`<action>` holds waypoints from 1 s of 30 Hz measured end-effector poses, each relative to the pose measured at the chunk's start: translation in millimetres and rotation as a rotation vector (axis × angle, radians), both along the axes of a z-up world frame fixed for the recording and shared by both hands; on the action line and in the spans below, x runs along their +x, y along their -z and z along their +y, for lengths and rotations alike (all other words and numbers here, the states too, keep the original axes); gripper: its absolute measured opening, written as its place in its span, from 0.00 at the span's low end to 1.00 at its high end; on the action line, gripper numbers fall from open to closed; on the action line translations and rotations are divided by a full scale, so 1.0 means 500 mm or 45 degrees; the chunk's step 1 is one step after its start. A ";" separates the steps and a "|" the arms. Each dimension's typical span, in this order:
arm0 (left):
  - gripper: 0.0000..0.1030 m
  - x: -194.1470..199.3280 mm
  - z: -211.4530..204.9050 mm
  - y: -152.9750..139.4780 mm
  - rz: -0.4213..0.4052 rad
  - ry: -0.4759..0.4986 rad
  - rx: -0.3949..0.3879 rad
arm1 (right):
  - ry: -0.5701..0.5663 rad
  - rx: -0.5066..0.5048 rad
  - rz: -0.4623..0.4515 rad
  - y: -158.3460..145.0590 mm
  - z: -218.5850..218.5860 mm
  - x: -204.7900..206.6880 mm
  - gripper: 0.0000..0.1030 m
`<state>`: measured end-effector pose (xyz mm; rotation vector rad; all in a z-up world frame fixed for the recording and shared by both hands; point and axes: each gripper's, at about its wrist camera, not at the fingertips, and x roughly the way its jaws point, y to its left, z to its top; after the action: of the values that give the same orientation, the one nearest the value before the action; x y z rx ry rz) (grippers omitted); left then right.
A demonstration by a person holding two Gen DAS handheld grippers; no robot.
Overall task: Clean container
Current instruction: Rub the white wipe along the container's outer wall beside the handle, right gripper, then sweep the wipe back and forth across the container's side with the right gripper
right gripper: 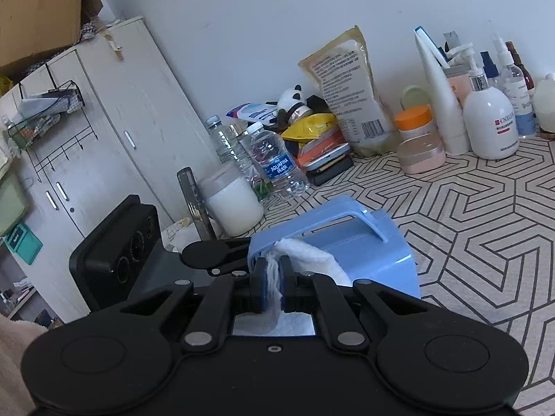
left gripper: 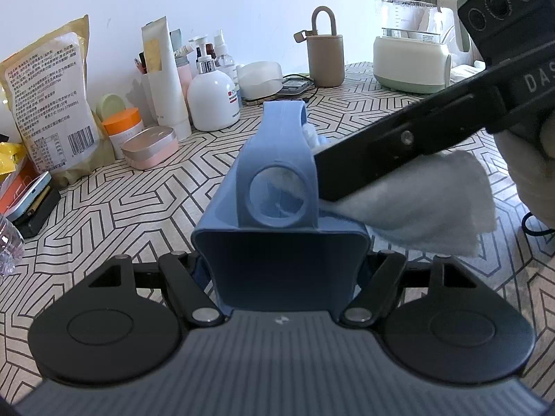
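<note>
The blue plastic container (left gripper: 277, 208) lies tipped on its side above the patterned tablecloth, its strap handle with a round hole facing up. My left gripper (left gripper: 281, 270) is shut on the container's near end, one jaw on each side wall. My right gripper (right gripper: 274, 277) is shut on a wad of white cloth (right gripper: 305, 253) and reaches in from the right. The cloth (left gripper: 433, 201) presses against the container's right side under the handle (right gripper: 322, 218). In the right wrist view the container (right gripper: 374, 260) sits just beyond the pads.
Along the wall stand a snack bag (left gripper: 48, 97), lotion bottles (left gripper: 213, 100), an orange-lidded jar (left gripper: 123, 124), a tan lidded canister (left gripper: 326, 55) and a glass kettle (left gripper: 412, 45). Water bottles (right gripper: 277, 163), a white jar (right gripper: 232, 201) and a cupboard (right gripper: 114, 131) are at the left.
</note>
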<state>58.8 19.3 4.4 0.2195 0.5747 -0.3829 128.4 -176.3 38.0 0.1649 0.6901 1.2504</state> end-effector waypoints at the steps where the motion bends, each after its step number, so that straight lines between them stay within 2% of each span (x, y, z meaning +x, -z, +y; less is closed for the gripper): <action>1: 0.72 0.001 0.001 0.000 0.000 0.000 -0.001 | 0.004 -0.001 0.001 0.000 0.000 0.001 0.06; 8: 0.72 0.000 0.000 -0.001 -0.006 -0.002 0.007 | 0.112 -0.037 -0.047 -0.005 -0.012 0.008 0.06; 13: 0.72 0.000 0.000 -0.002 -0.006 -0.001 0.007 | 0.126 -0.037 -0.061 -0.004 -0.013 0.009 0.06; 19: 0.72 -0.003 -0.005 -0.002 0.001 0.000 -0.001 | 0.009 0.001 -0.034 0.001 0.002 -0.006 0.06; 23: 0.72 -0.004 -0.008 -0.003 -0.001 0.001 0.002 | -0.004 -0.004 -0.044 0.000 0.006 -0.010 0.06; 30: 0.72 -0.006 -0.007 -0.003 -0.001 0.002 0.000 | 0.135 -0.055 -0.085 -0.007 -0.008 0.009 0.06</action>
<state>56.1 15.6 6.0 0.2202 0.5737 -0.3840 132.8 -180.1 41.6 0.1224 0.6423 1.1342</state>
